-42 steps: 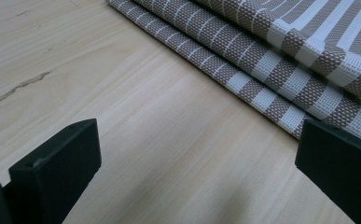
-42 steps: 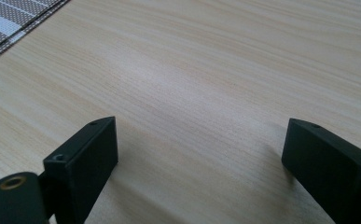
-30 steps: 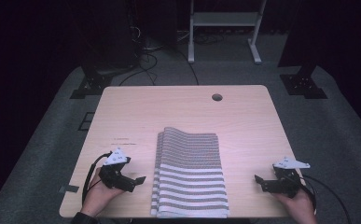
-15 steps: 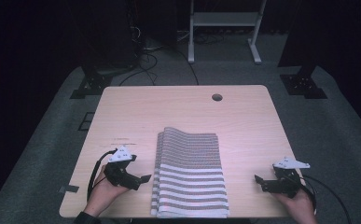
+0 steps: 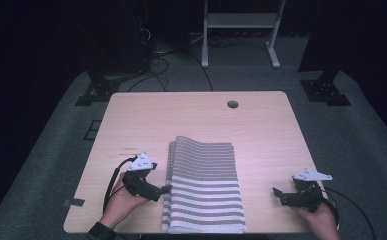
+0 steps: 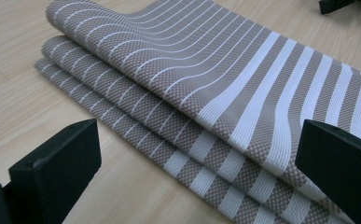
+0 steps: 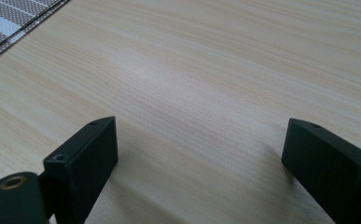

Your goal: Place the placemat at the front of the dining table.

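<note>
A folded brown-and-white striped towel lies on the near middle of the wooden table. My left gripper is open at the towel's left edge, its tips touching or just short of the cloth. Seen from the left gripper view, the towel's stacked folds spread between the two wide-apart jaws. My right gripper rests open near the table's front right, well clear of the towel. The right gripper view has bare wood between its jaws and a towel corner at the top left.
A round cable hole sits near the table's far edge. Behind the table are dark stands and a white frame on grey carpet. A cable trails from the left gripper over the front edge.
My left gripper has slid right toward the towel's left edge. The right gripper has stayed in place.
</note>
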